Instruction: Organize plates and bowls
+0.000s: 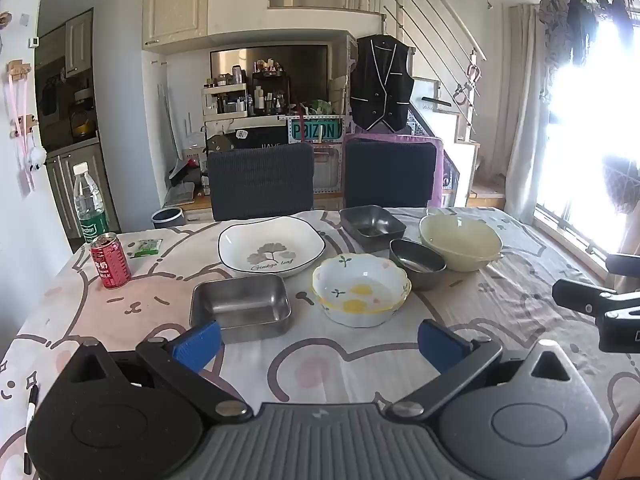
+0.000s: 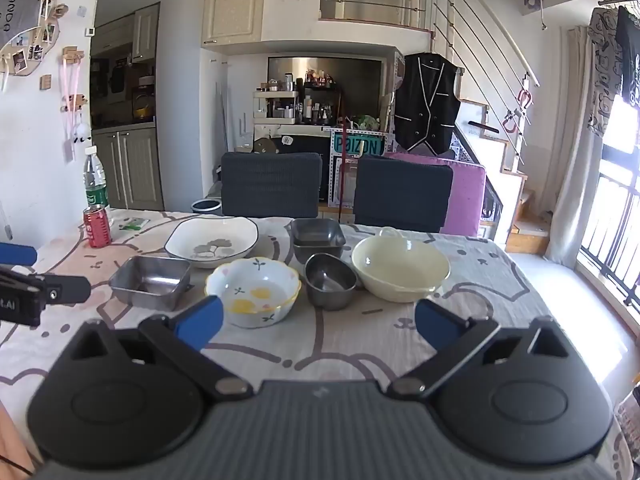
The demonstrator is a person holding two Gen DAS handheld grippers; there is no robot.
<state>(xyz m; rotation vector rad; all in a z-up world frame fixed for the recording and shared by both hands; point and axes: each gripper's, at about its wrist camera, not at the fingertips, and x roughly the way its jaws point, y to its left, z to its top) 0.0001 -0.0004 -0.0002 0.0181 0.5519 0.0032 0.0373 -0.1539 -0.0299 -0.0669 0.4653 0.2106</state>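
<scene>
Several dishes stand on the table: a white leaf-print plate (image 1: 272, 245) (image 2: 212, 240), a steel square tray (image 1: 241, 306) (image 2: 150, 280), a flowered bowl (image 1: 361, 289) (image 2: 253, 290), a small steel oval bowl (image 1: 417, 262) (image 2: 330, 278), a dark square tray (image 1: 372, 222) (image 2: 317, 236) and a cream bowl (image 1: 460, 242) (image 2: 400, 270). My left gripper (image 1: 318, 340) hovers open just short of the steel tray and flowered bowl, holding nothing. My right gripper (image 2: 318, 324) is open and empty in front of the flowered bowl and oval bowl.
A red can (image 1: 110, 260) (image 2: 96, 226), a water bottle (image 1: 90, 200) (image 2: 95, 178) and a green packet (image 1: 147, 247) sit at the table's far left. Two dark chairs (image 1: 262, 180) (image 2: 402, 194) stand behind the table. A pen (image 1: 30, 420) lies near left.
</scene>
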